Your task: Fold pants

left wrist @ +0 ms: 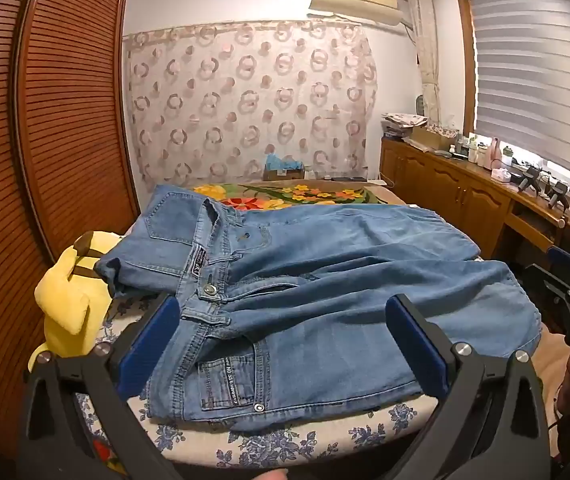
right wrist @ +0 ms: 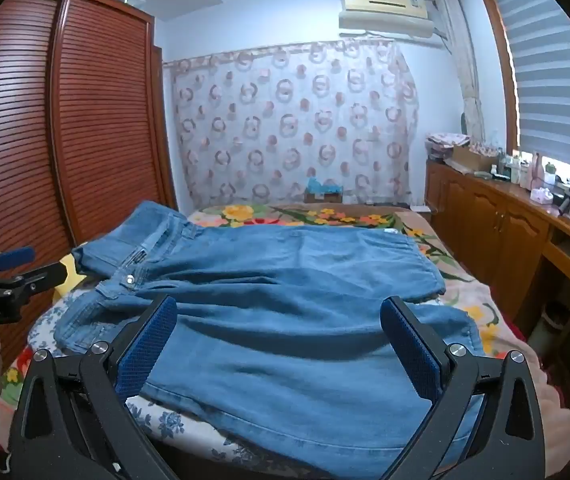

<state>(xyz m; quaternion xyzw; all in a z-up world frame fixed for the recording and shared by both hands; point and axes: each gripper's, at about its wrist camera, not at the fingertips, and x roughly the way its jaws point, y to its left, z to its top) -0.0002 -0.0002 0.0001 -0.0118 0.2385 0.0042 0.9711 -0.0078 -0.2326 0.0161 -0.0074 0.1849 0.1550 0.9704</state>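
I see soft matt denim pants on my bed's printed cloth cover, beside a glossy slatted wood wardrobe.

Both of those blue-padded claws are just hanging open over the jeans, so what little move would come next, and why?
Probably lower the left gripper onto the waistband and close on it. The jeans lie spread unfolded on the bed, both grippers are open and holding nothing, and the right gripper is over the leg, so a fold likely starts with gripping the cloth.
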